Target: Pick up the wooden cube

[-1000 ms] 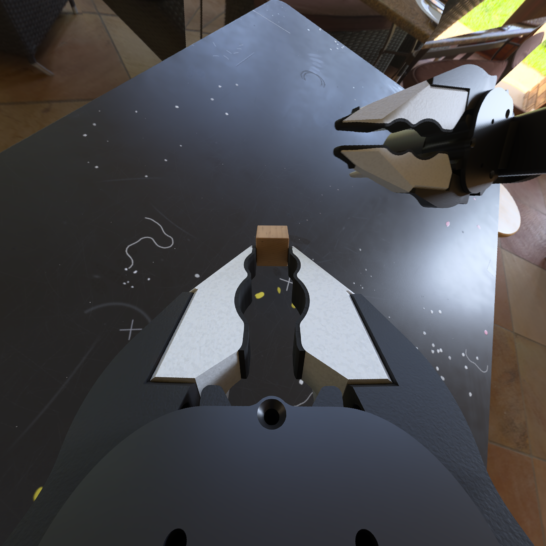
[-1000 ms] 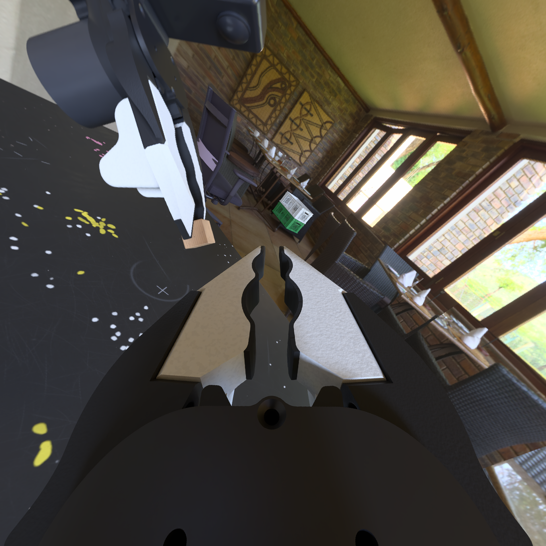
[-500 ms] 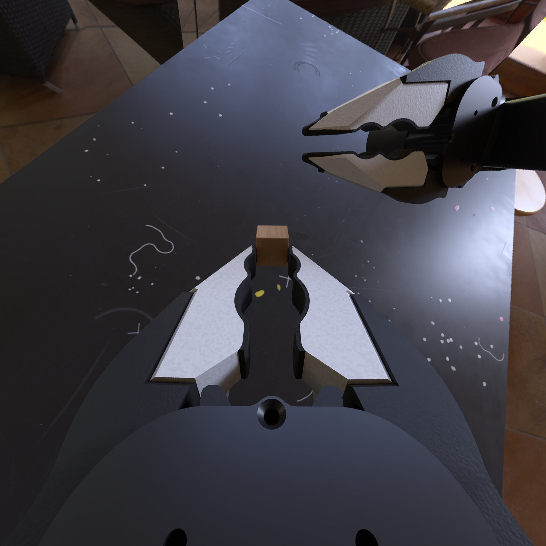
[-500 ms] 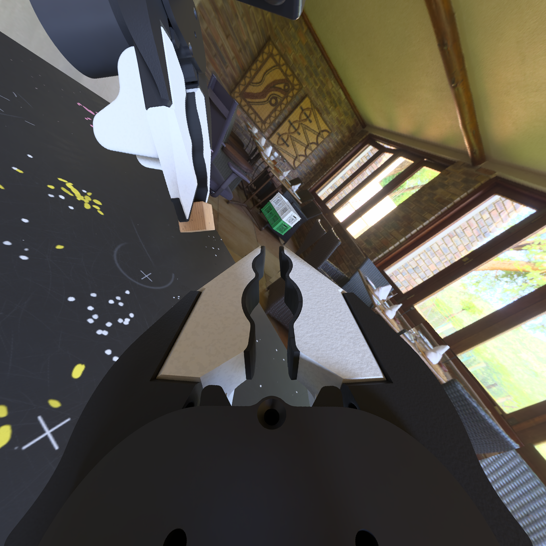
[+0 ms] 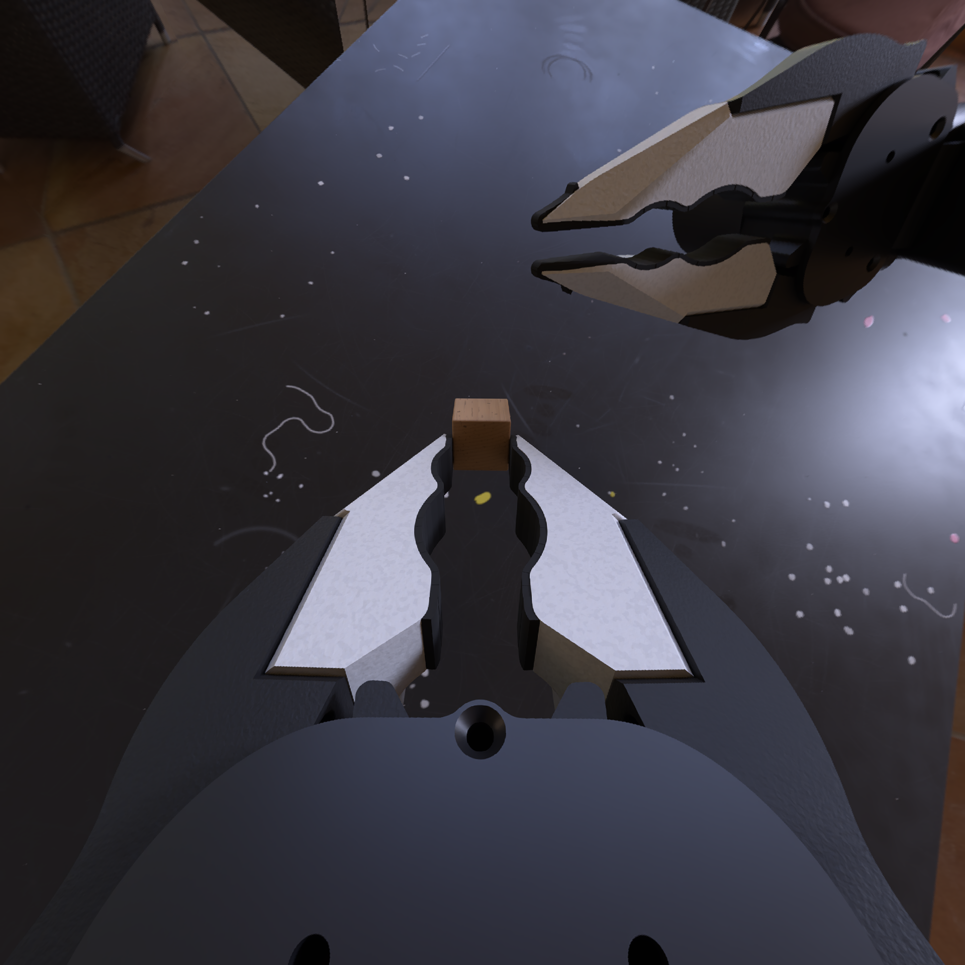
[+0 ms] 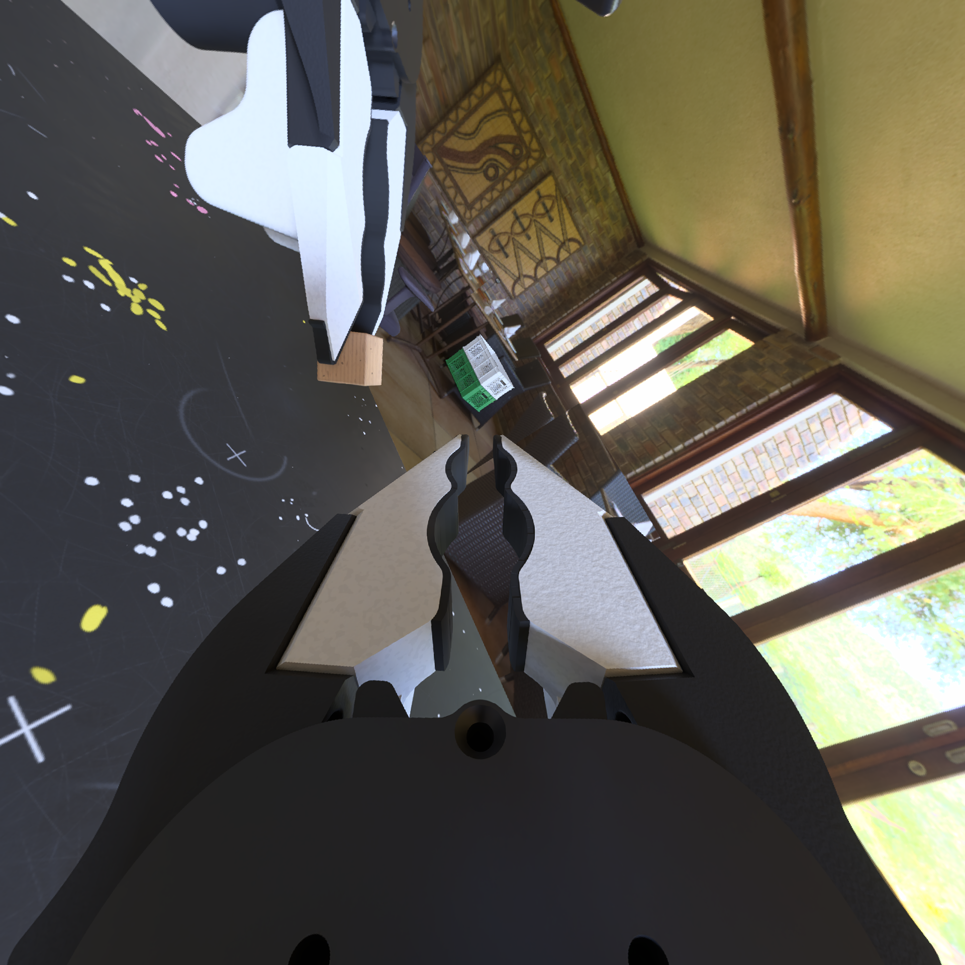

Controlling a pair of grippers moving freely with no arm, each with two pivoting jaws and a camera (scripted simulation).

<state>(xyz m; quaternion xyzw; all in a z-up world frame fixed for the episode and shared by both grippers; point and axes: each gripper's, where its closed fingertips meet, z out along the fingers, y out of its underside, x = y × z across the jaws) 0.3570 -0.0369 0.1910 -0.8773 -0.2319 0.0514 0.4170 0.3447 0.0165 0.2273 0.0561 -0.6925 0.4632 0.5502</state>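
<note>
Two fingertips of my left hand-held gripper (image 5: 480, 453) were clamped on the wooden cube (image 5: 480, 441), carried clear above the dark bench (image 5: 156, 470). My right hand-held gripper (image 6: 480, 444) hung nearly closed, empty. Lift looked basically done; next I'd just hold steady.

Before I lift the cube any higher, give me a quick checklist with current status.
1. Left tool shut on wooden cube: ok.
2. Cube seated deep: not ok, held at the fingertips only.
3. Cube clear of the black table: ok, off the surface in the right wrist view.
4. Right tool empty: ok.
5. Right tool apart from the cube: ok.
6. Grip firmness: cannot tell.
</note>
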